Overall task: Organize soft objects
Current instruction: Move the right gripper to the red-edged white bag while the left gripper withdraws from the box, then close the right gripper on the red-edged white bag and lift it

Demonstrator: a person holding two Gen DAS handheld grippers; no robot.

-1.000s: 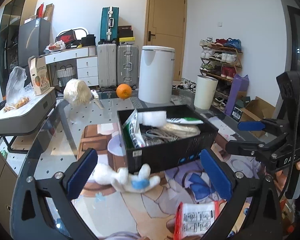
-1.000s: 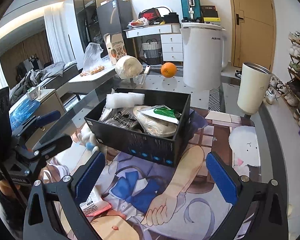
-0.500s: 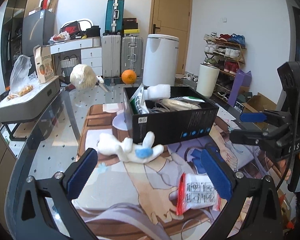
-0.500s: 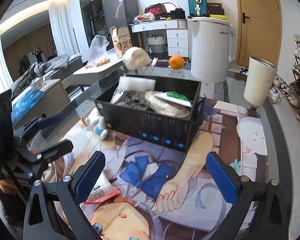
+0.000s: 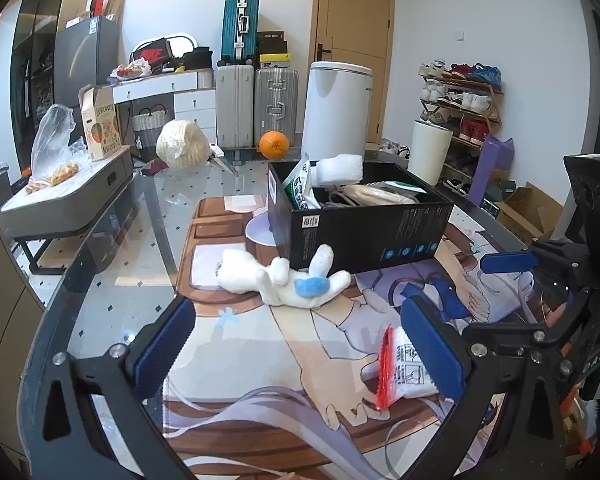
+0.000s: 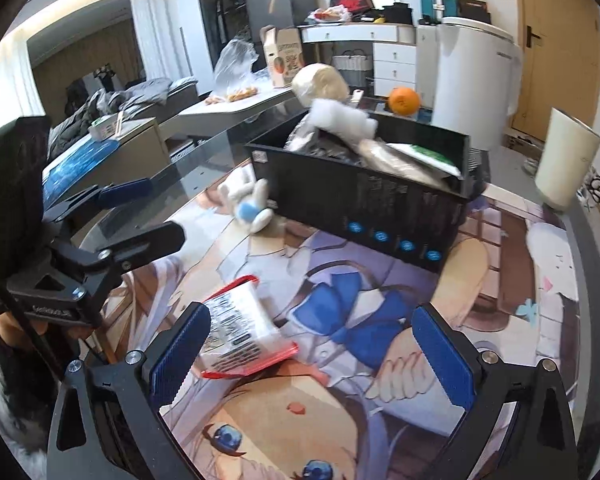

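Observation:
A black box (image 5: 364, 232) holds several soft packets and a white roll (image 5: 338, 168); it also shows in the right wrist view (image 6: 380, 200). A white plush toy with a blue patch (image 5: 284, 282) lies on the mat against the box's near side; it also shows in the right wrist view (image 6: 248, 204). A white packet with a red zip edge (image 5: 404, 364) lies on the mat, just ahead of my right gripper's left finger (image 6: 236, 332). My left gripper (image 5: 300, 348) is open and empty, short of the plush. My right gripper (image 6: 312, 348) is open and empty.
A printed mat (image 5: 284, 360) covers the glass table (image 5: 112, 280). An orange (image 5: 274, 144), a cream ball of material (image 5: 180, 144) and a knife lie at the far end. A white bin (image 5: 336, 108) and a cream cylinder (image 6: 564, 160) stand beyond.
Both grippers have drawn back from the box and dropped lower. The plush and the red-edged packet now sit further ahead in view. Both grippers stayed open.

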